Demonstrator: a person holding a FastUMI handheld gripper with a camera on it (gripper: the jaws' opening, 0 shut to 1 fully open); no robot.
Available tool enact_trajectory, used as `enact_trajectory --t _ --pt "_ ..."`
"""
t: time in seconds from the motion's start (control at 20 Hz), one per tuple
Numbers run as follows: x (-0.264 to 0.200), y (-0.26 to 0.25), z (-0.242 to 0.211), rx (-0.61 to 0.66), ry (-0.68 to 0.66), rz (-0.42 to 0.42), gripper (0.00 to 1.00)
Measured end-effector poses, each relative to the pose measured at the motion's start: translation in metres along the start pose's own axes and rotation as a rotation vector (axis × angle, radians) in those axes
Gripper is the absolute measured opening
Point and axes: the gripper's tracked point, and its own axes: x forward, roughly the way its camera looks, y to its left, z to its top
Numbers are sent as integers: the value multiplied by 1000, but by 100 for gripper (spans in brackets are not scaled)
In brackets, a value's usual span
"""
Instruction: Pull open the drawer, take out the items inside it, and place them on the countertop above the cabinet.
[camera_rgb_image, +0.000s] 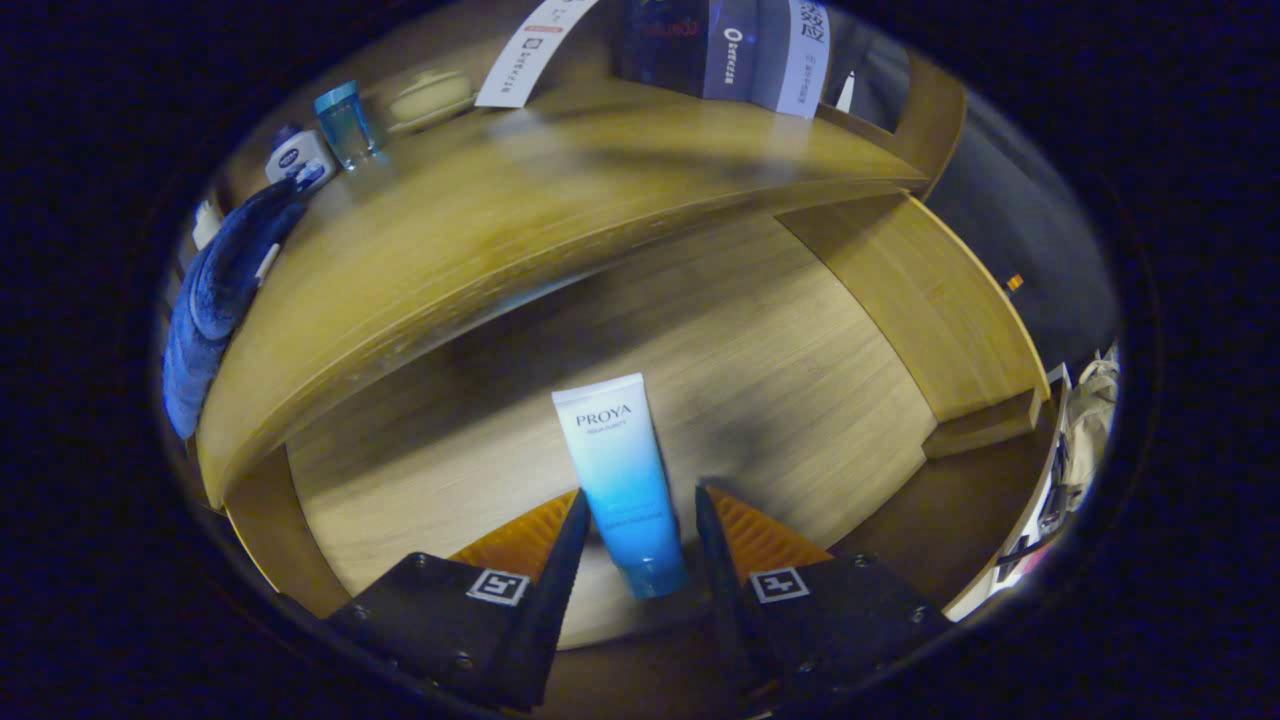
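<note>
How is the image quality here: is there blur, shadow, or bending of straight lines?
Gripper view: the fisheye bends the countertop edge into an arc; a shadow lies under it across the drawer floor; the tube, between the open fingers, looks sharp; far items look dim.

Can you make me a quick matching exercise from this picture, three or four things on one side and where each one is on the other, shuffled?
Things:
1. tube
2. blue cup
3. blue towel
4. gripper

Places:
A. draped over the countertop's end
B. lying in the open drawer
C. open, fingers either side of the tube's cap end
D. standing on the countertop beside a white jar

Pairs: 1-B, 2-D, 3-A, 4-C
</note>
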Motion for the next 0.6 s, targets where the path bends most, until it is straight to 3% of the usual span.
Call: enact_trajectory --t 0.45,0.6 --pt "4 2 -2 40 43 13 65" --pt "4 -2 -4 14 43 -9 55"
